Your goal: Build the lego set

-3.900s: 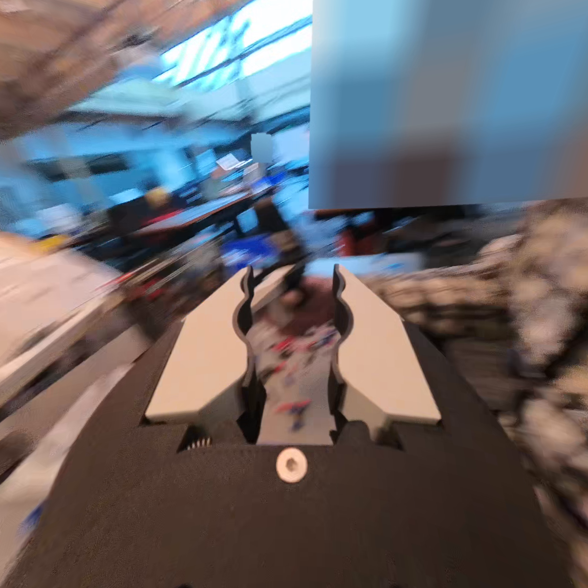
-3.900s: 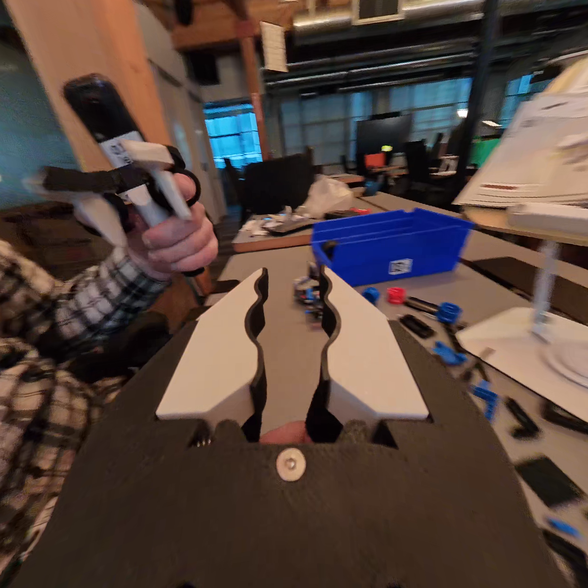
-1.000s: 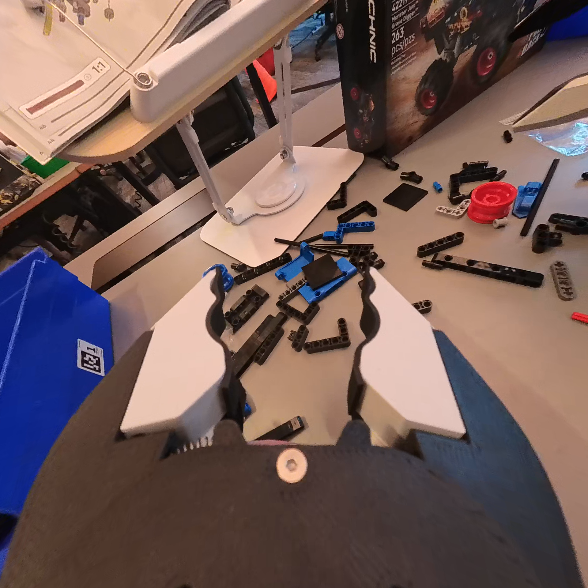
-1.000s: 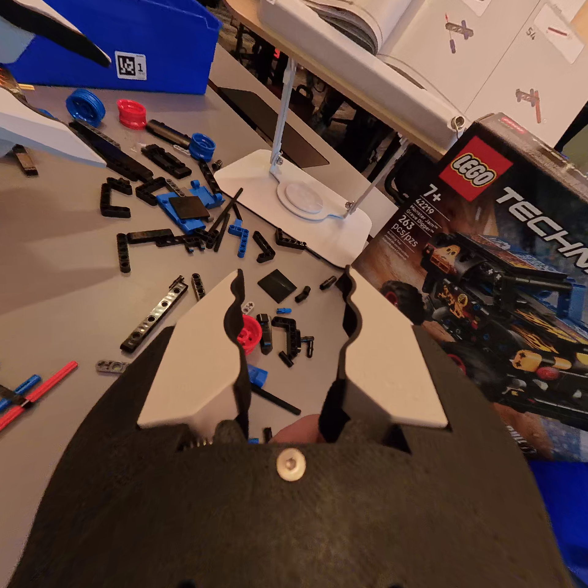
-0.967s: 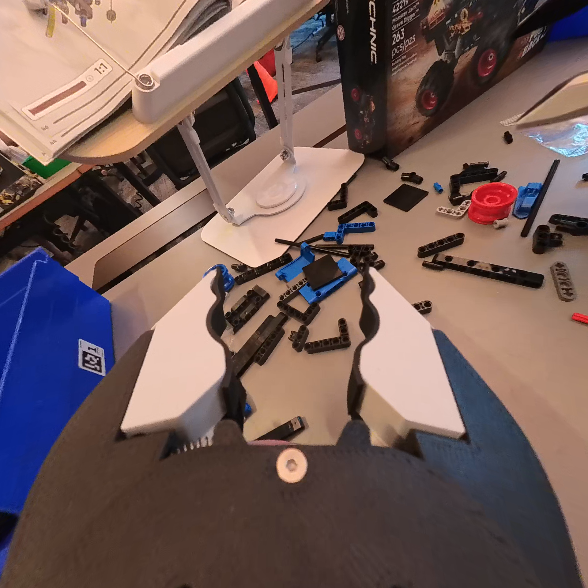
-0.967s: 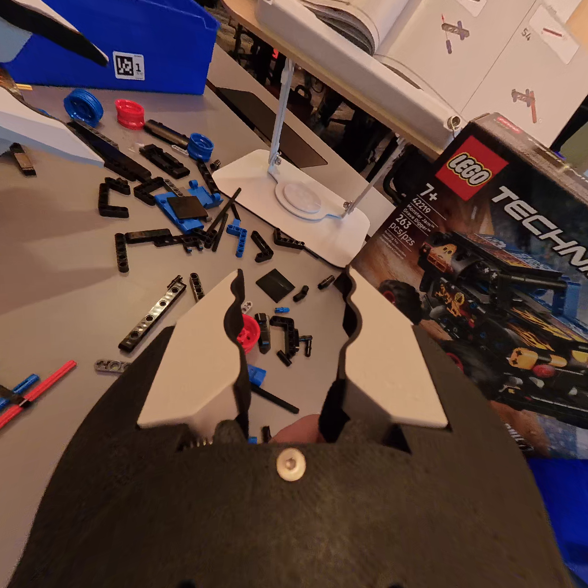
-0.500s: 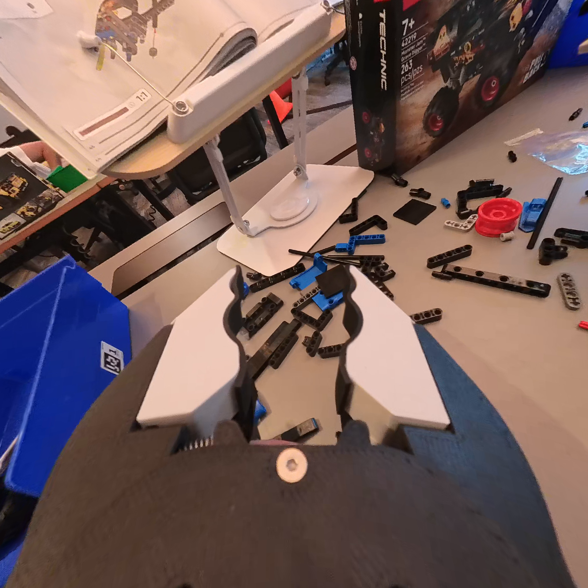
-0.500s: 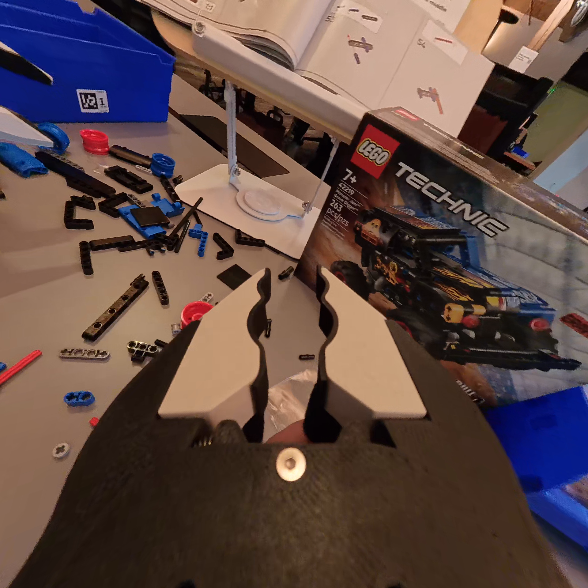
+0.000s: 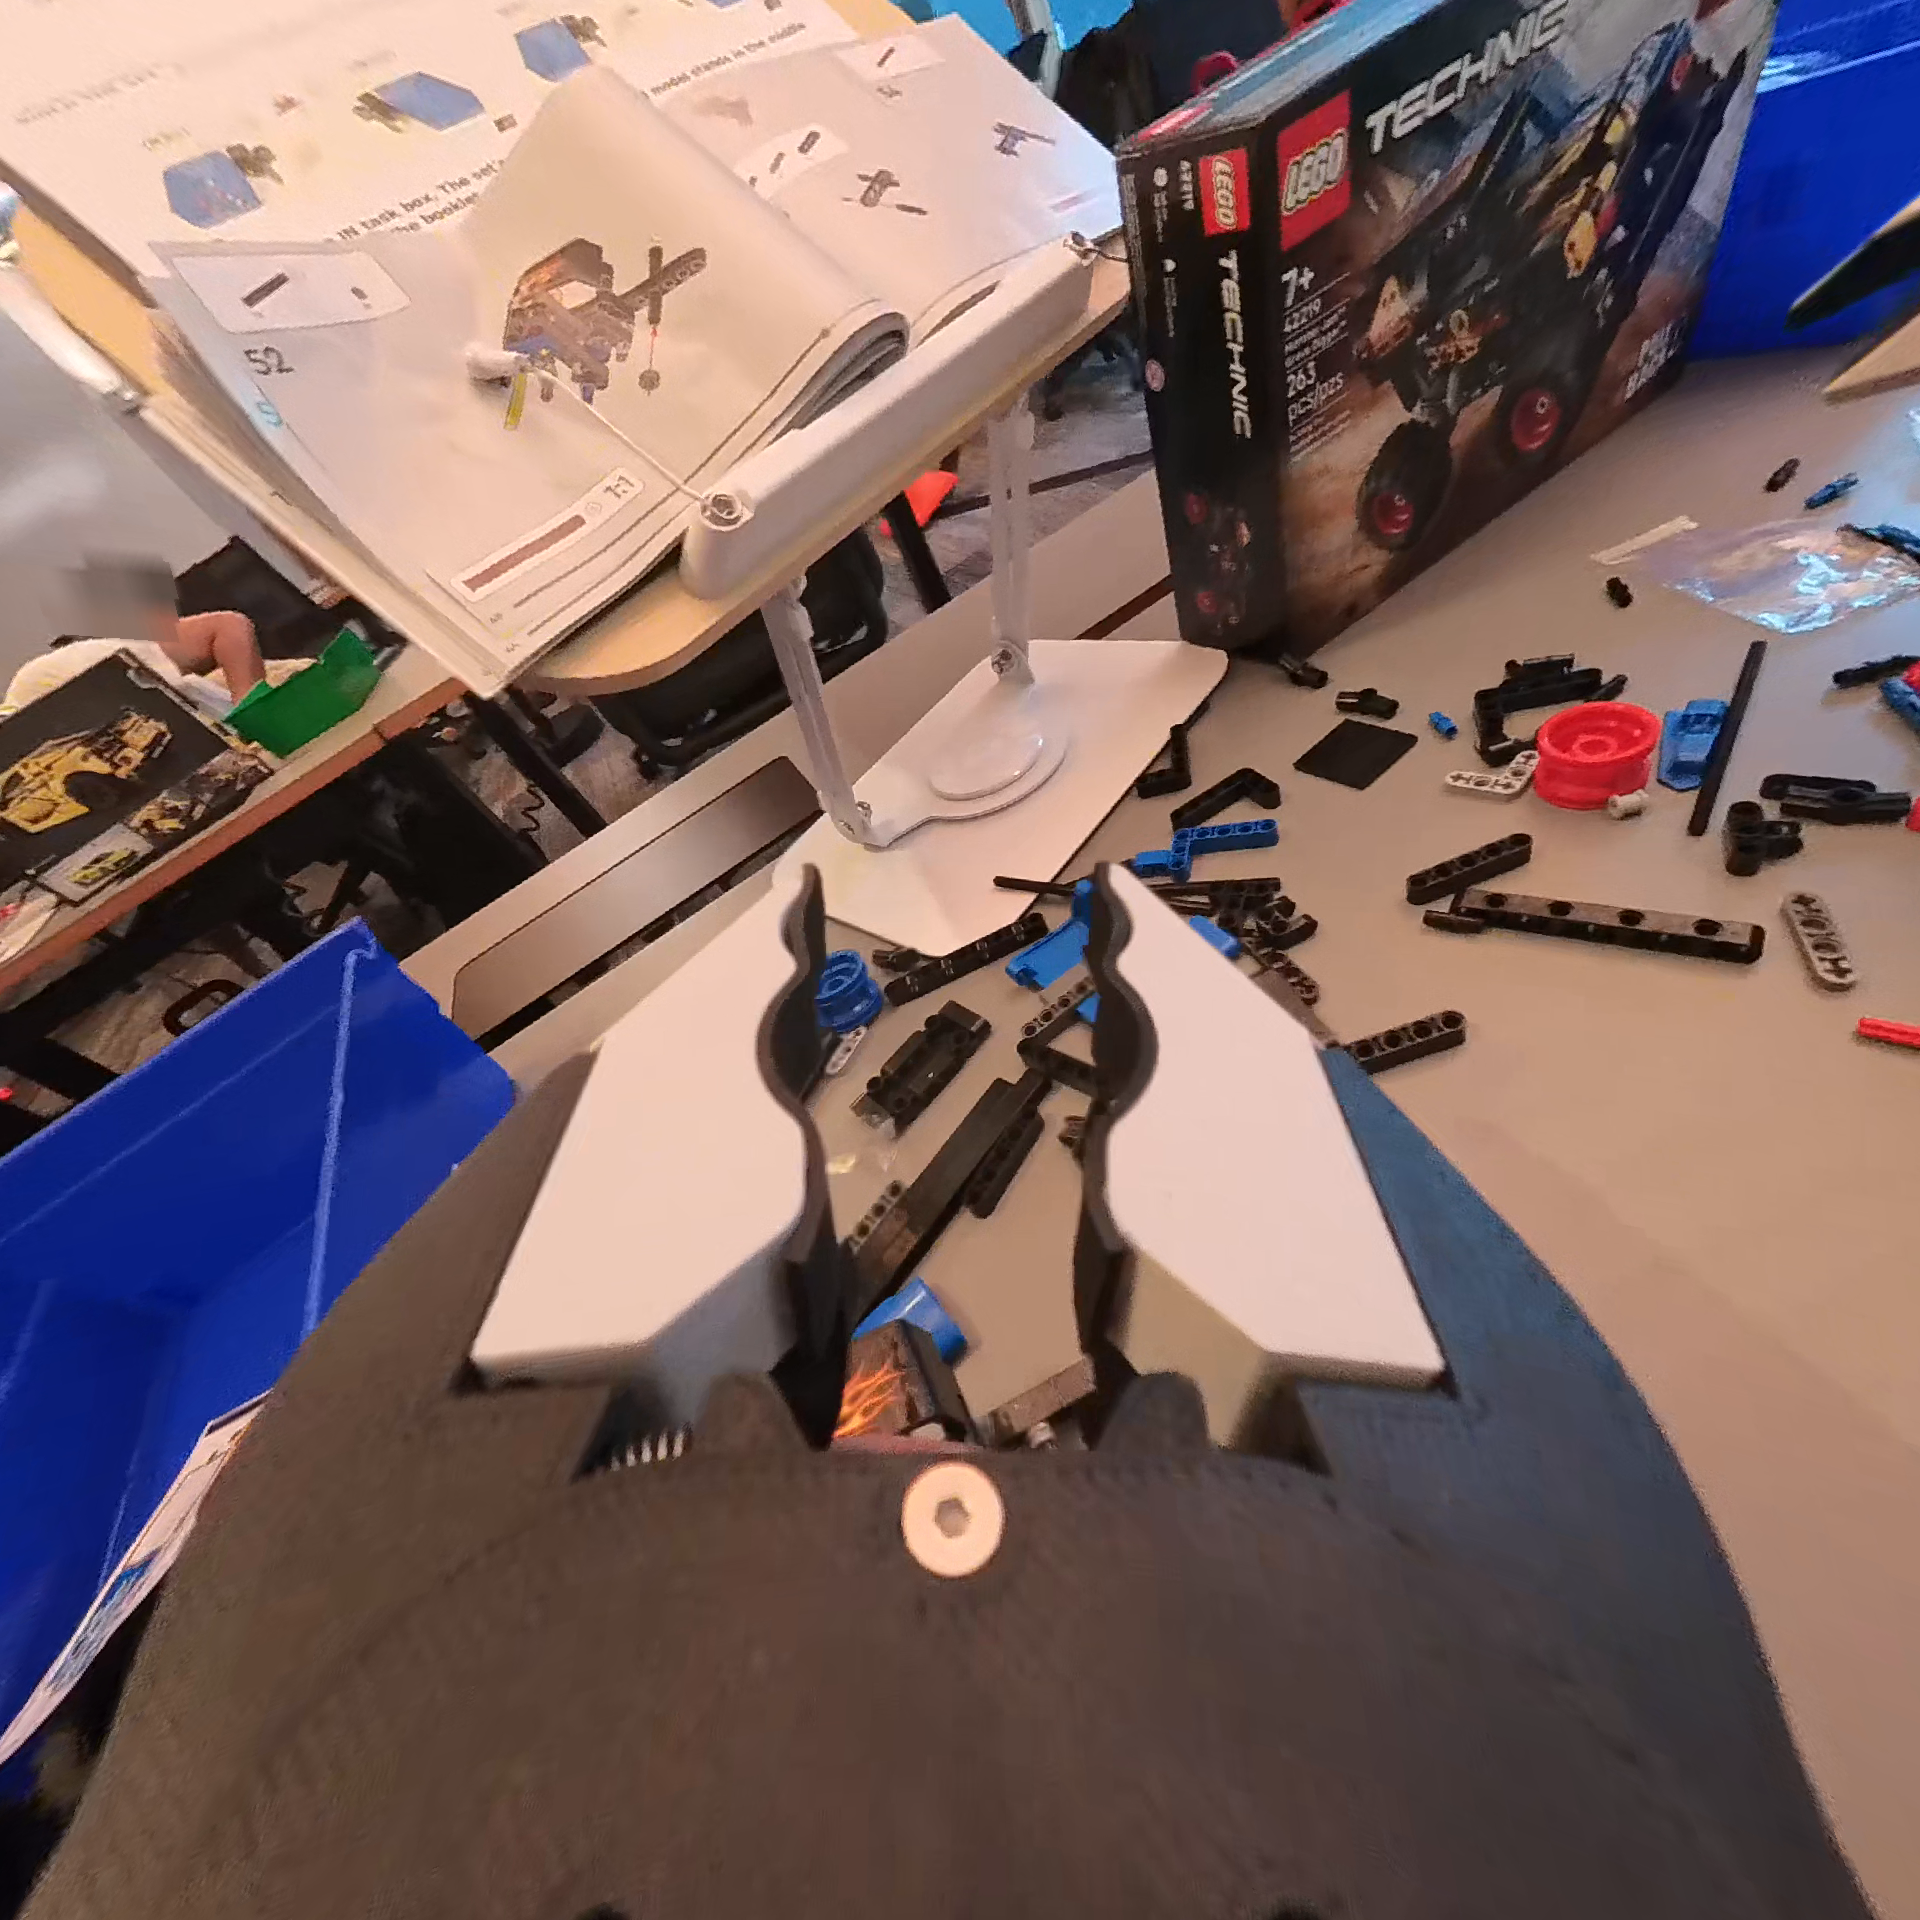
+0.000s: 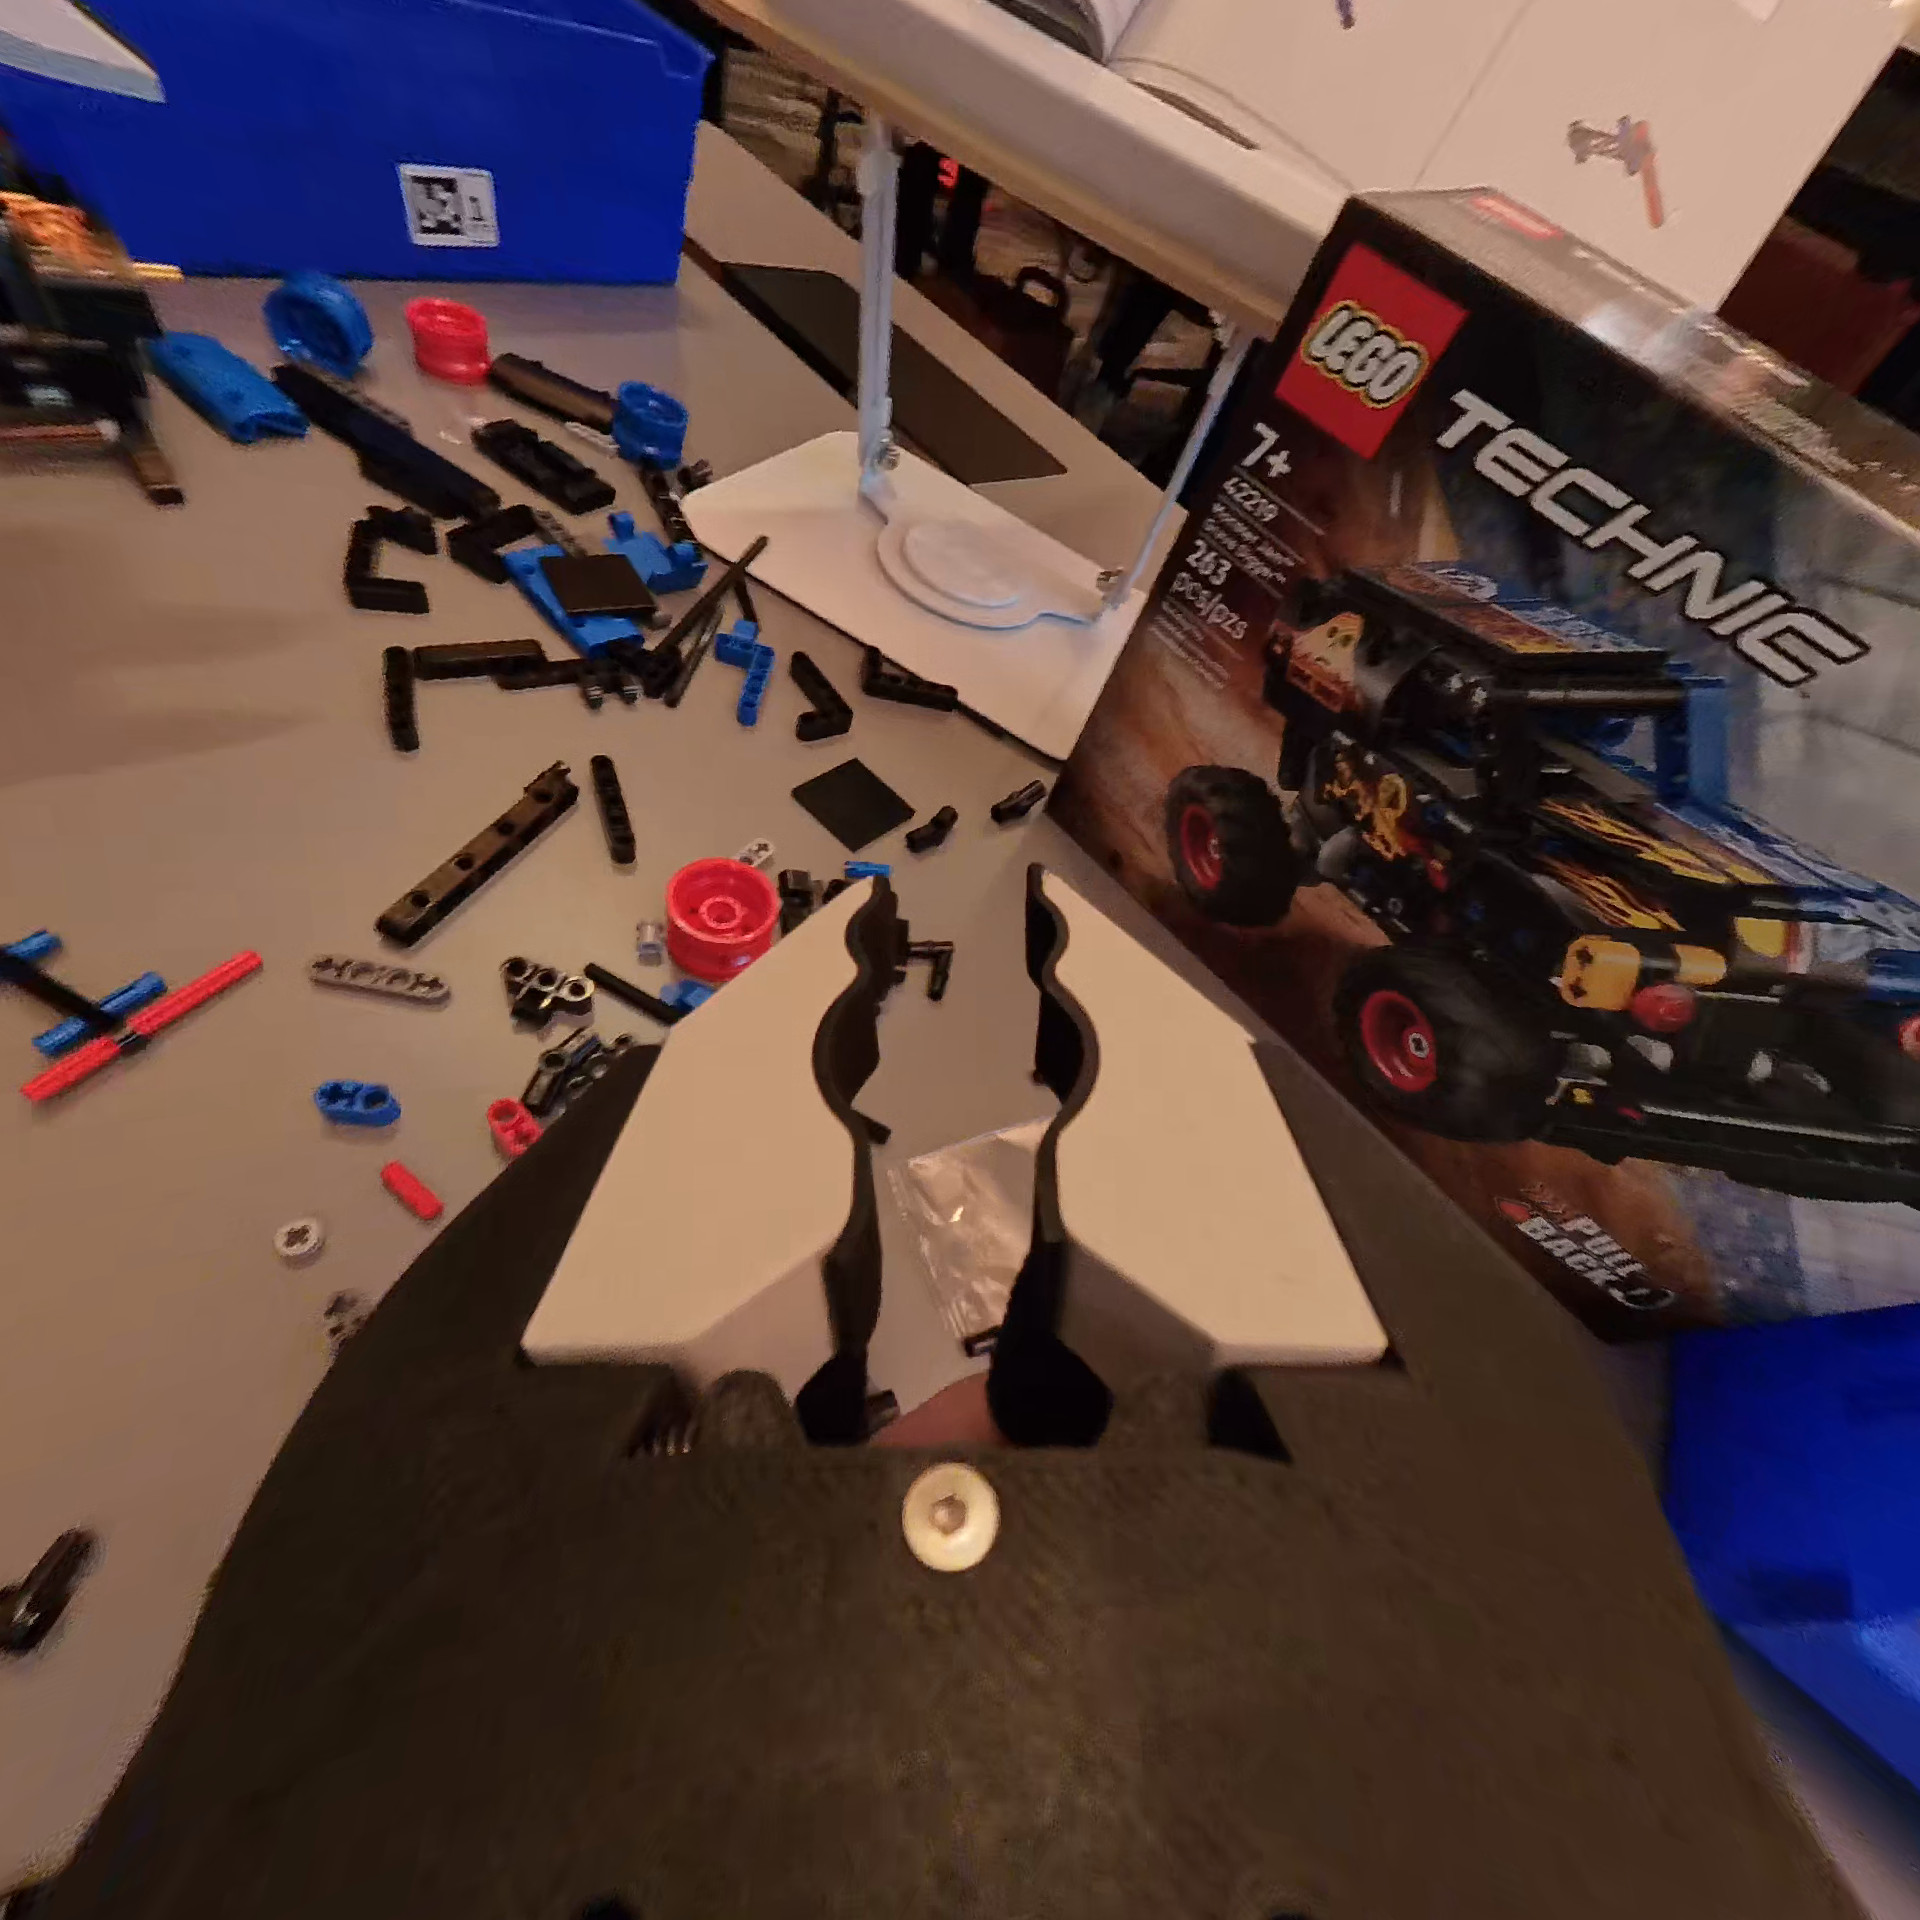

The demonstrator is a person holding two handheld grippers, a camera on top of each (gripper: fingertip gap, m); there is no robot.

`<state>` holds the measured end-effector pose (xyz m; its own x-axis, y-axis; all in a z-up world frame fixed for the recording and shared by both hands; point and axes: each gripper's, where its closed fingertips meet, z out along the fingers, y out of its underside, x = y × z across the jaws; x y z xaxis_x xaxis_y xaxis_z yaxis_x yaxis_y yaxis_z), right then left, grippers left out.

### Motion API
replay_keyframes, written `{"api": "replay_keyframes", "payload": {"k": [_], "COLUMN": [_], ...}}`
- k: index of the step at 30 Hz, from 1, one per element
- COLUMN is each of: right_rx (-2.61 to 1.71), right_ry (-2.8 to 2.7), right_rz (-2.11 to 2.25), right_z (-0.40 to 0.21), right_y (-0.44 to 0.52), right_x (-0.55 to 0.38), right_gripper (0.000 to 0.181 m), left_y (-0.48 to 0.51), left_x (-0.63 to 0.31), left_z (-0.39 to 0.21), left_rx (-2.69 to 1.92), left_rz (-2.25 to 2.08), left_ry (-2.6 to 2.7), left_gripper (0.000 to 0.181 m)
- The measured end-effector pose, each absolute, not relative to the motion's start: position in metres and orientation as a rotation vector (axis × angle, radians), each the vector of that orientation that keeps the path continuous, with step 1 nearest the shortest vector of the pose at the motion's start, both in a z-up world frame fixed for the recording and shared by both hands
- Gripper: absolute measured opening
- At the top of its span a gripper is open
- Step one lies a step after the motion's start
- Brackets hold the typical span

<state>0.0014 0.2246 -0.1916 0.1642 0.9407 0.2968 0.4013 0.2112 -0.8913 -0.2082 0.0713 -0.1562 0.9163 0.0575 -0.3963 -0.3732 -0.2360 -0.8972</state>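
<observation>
Both the left gripper (image 9: pixel 951 914) and right gripper (image 10: pixel 956 904) hover with jaws apart and empty over the loose lego parts (image 10: pixel 582 613) scattered toward ten o'clock, so a careless descent could knock small pieces off the table (image 9: pixel 1610 1195).

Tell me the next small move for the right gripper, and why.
Probably lower the right gripper toward the small black pieces just past its tips. Its jaws stand open and empty above the grey table, and the red wheel hub lies just to their left, so nothing is picked yet.
</observation>
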Motion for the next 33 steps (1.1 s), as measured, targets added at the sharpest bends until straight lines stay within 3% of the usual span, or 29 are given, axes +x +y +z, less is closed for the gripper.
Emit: {"api": "replay_keyframes", "payload": {"k": [5,14,17,21,33], "right_rx": [-1.332,-1.295,-1.278,-1.258,-1.183], "right_ry": [-1.536,-1.666,-1.695,-1.723,-1.716], "right_rz": [0.724,0.741,0.748,0.751,0.853], "right_z": [-0.200,-0.215,-0.217,-0.218,-0.203], "right_y": [0.202,0.179,0.172,0.165,0.147], "right_x": [0.002,-0.007,-0.010,-0.012,-0.013], "right_gripper": [0.019,0.019,0.018,0.018,0.020], "left_y": [0.070,0.045,0.047,0.051,0.075], "left_x": [-0.144,-0.024,-0.017,-0.015,-0.039], "left_z": [-0.173,-0.268,-0.286,-0.289,-0.253], "left_rx": [-1.802,-2.046,-2.113,-2.123,-2.017], "left_rz": [0.181,-0.194,-0.172,-0.150,-0.057], "left_ry": [0.536,1.072,1.108,1.096,0.862], "left_gripper": [0.042,0.044,0.027,0.001,0.001]}}
